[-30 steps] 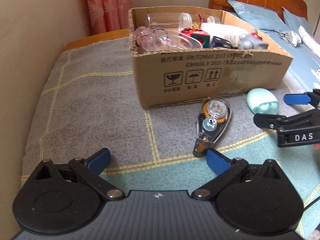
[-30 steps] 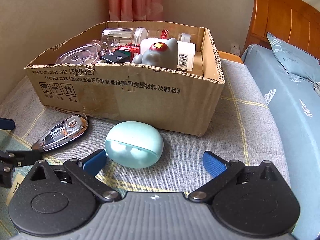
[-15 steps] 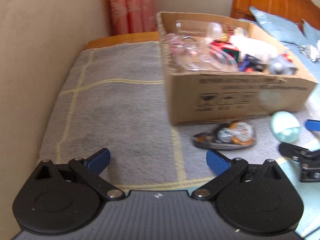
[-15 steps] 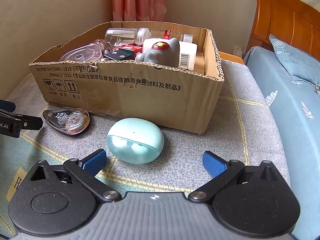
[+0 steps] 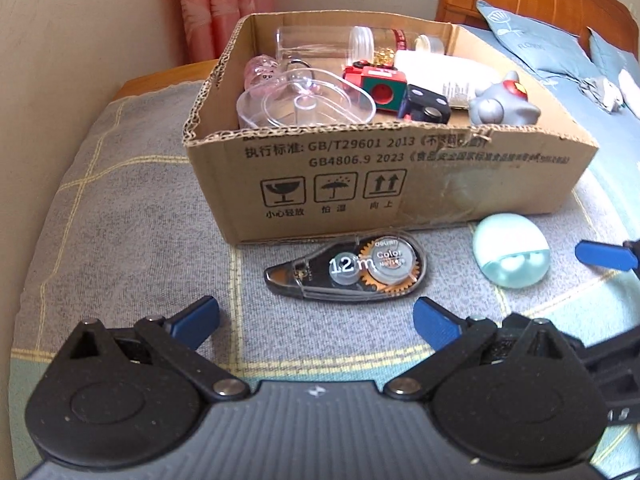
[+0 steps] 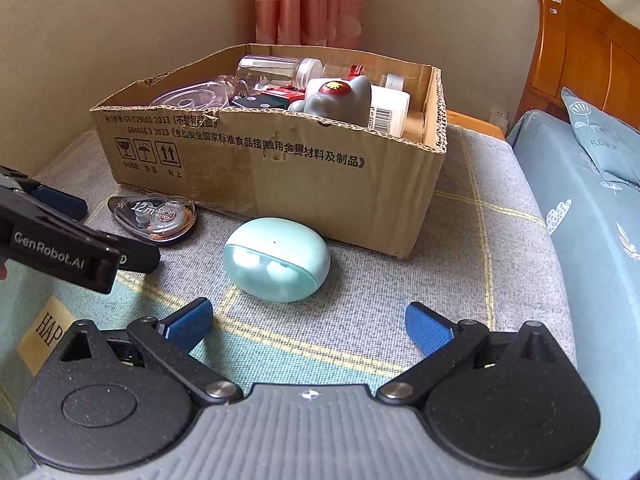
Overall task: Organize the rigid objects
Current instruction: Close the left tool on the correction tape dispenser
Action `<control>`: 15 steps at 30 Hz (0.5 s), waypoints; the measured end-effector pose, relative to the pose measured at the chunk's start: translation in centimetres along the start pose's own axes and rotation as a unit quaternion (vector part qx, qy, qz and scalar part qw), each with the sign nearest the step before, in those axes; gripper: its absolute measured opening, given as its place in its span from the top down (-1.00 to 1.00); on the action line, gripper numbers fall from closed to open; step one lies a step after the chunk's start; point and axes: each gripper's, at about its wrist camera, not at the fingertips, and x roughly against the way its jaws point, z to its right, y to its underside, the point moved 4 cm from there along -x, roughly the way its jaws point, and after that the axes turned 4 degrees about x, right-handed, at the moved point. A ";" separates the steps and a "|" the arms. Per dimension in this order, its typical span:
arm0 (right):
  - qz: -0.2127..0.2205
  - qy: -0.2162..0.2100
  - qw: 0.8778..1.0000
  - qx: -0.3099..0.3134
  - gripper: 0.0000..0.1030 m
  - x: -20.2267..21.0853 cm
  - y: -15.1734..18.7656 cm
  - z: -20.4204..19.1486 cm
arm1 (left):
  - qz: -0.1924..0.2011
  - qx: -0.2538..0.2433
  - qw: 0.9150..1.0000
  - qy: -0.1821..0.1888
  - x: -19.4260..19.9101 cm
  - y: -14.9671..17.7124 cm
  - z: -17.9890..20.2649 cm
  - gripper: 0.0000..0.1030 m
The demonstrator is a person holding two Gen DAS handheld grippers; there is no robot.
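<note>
The left gripper [image 5: 316, 322] hangs low over a grey blanket with yellow lines [image 5: 132, 240]; its blue-padded fingers [image 5: 198, 316] are spread wide and hold nothing; just ahead of them, between the two tips, lies a dark transparent correction tape dispenser marked "12 m" [image 5: 346, 266], flat on its side, with the narrow nose pointing to the left and the round end to the right; it lies just in front of the long wall of an open brown cardboard box [image 5: 400, 176], but whether it touches the wall I cannot tell.

The right gripper [image 6: 308, 326] also has its blue fingers [image 6: 428, 330] far apart and empty; in front of them, a little left of the middle, rests a pale mint green oval earbud case [image 6: 276, 264], near the front wall of the box and apart from the dispenser, which lies to its left; in the right wrist view the black arm of the left gripper comes in from the left edge, close beside the dispenser.

Inside the box there is a mix of rigid things: a clear plastic jar lying on its side [image 5: 320, 42], a clear plastic dish [image 5: 308, 106], a red and green block toy [image 5: 380, 84], a black cube [image 5: 426, 104], a white tube with a barcode [image 6: 390, 114] and a grey rubber figure with a red spot [image 5: 502, 106] in the right part; a blue bedsheet with a pillow [image 6: 592, 208] lies to the right of the blanket, and a pink curtain [image 6: 308, 0] hangs behind the box.
</note>
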 end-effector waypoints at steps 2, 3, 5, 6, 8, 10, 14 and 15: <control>0.004 -0.002 1.000 0.002 -1.00 0.0 0.1 0.0 | -0.004 0.007 1.000 -0.004 -0.1 -0.1 0.0 -0.99; 0.006 -0.003 1.000 0.004 -1.00 0.0 0.1 0.0 | -0.004 0.011 1.000 -0.007 -0.1 -0.2 0.1 -0.99; 0.010 -0.004 1.000 0.006 -1.00 0.0 0.2 0.0 | -0.005 0.020 1.000 -0.012 -0.2 -0.3 0.2 -0.99; 0.012 -0.005 1.000 0.006 -1.00 0.1 0.3 0.0 | -0.003 0.022 1.000 -0.014 -0.3 -0.3 0.4 -0.99; 0.014 -0.007 1.000 0.008 -1.00 0.0 0.3 0.0 | 0.001 0.022 1.000 -0.014 -0.5 -0.5 0.8 -0.99; 0.016 -0.008 1.000 0.009 -1.00 0.0 0.3 0.0 | 0.005 0.019 1.000 -0.014 -0.8 -0.8 1.2 -0.99; 0.019 -0.009 1.000 0.010 -1.00 0.2 0.5 0.1 | 0.009 0.021 1.000 -0.014 -1.3 -1.6 1.8 -0.98; 0.020 -0.010 1.000 0.010 -1.00 0.2 0.5 0.1 | 0.011 0.019 1.000 -0.013 -1.3 -1.7 1.9 -0.97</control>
